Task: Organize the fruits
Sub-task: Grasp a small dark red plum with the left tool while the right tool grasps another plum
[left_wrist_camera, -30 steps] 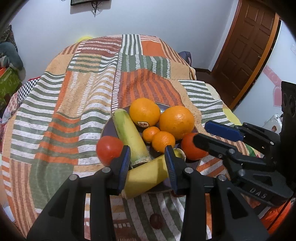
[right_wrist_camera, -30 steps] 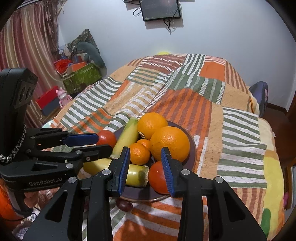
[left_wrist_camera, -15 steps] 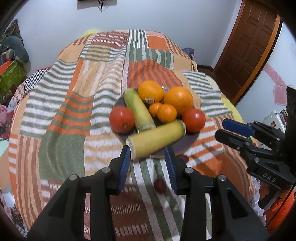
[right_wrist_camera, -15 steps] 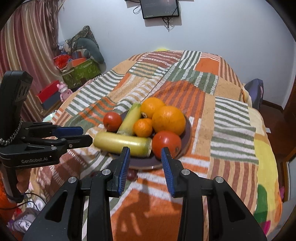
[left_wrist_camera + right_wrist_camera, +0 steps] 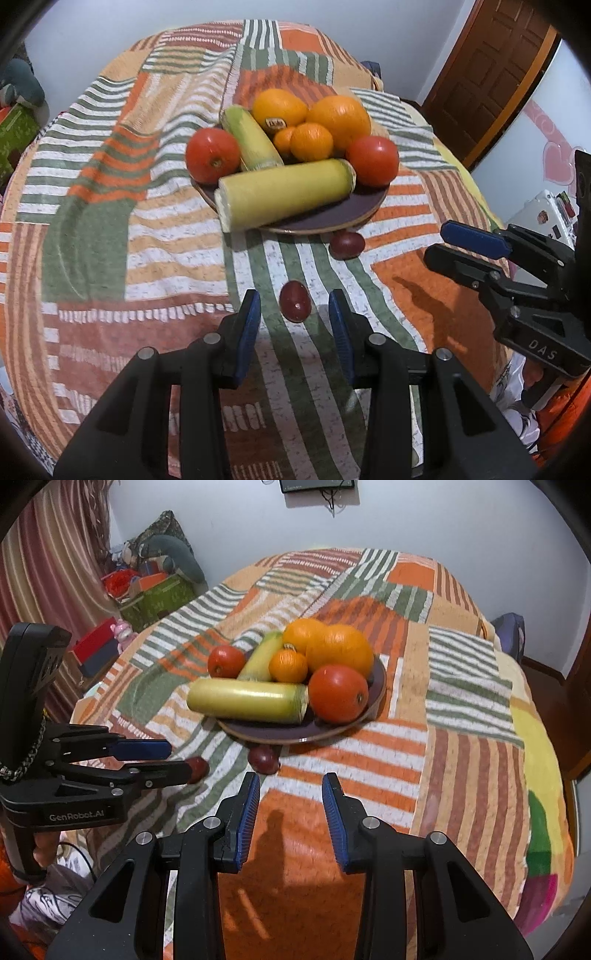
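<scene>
A dark plate (image 5: 332, 218) (image 5: 376, 686) on the striped bedspread holds two tomatoes (image 5: 212, 155) (image 5: 372, 159), two big oranges (image 5: 340, 118), two small mandarins (image 5: 311, 141) and two pale green-yellow cobs (image 5: 284, 194) (image 5: 245, 700). Two small dark red fruits lie on the cloth in front of the plate: one (image 5: 294, 301) sits just ahead of my open, empty left gripper (image 5: 294, 321), the other (image 5: 347, 244) (image 5: 263, 760) is by the plate rim. My right gripper (image 5: 290, 810) is open and empty, just short of that fruit.
The patchwork bedspread (image 5: 461, 709) covers the whole bed. A green box and clutter (image 5: 155, 594) stand on the floor at the left. A wooden door (image 5: 491, 74) is at the right. The bed edge falls off near both grippers.
Both grippers have pulled back and away from the plate, staying open. The plate now sits farther off and the two small dark fruits have come into view in front.
</scene>
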Motion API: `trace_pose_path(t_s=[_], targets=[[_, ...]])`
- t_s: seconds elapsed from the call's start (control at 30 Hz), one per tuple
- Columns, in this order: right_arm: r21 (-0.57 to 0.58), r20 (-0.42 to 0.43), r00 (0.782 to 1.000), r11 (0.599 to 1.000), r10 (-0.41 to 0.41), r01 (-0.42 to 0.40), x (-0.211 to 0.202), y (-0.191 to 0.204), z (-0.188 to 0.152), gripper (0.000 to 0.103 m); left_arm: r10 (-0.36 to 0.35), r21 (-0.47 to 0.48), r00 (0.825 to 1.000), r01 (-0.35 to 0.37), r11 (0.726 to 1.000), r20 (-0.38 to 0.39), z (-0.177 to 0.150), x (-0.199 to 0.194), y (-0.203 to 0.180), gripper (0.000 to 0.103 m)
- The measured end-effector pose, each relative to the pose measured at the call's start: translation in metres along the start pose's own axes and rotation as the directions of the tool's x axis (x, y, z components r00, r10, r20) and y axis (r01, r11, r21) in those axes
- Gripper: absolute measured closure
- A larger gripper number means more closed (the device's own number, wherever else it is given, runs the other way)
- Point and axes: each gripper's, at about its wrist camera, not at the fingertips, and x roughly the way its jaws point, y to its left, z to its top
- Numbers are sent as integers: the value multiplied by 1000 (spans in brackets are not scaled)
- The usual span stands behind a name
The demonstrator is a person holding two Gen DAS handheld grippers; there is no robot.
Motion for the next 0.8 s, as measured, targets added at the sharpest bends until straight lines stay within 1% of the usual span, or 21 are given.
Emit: trace_pose_path(t_s=[0.17, 0.3, 0.4, 0.43, 0.47, 0.6, 0.8], targets=[[-7, -27, 1000, 1000, 9, -9, 9, 3, -2, 71, -17, 7, 1000, 17, 1000, -25, 1, 13, -2, 65], [-37, -49, 999, 999, 17, -18, 22, 10, 0, 71, -10, 9, 1000, 10, 1000, -18, 1, 18, -2, 66], [-48, -62, 998, 998, 25, -28, 31, 13, 3, 71, 7, 22, 1000, -6, 1000, -15, 2, 19, -2, 76], [-50, -64, 998, 998, 29, -32, 34, 13, 4, 71, 3, 28, 1000, -3, 1000, -14, 3, 19, -2, 81], [-48, -65, 997, 998, 33, -36, 36, 13, 4, 71, -3, 31, 1000, 4, 1000, -13, 3, 19, -1, 84], [-29, -74, 996, 998, 47, -49, 46, 12, 7, 71, -15, 26, 1000, 15, 1000, -10, 3, 18, 2, 84], [-46, -83, 995, 997, 57, -61, 55, 14, 10, 71, -15, 7, 1000, 15, 1000, 5, 6, 13, 9, 84]])
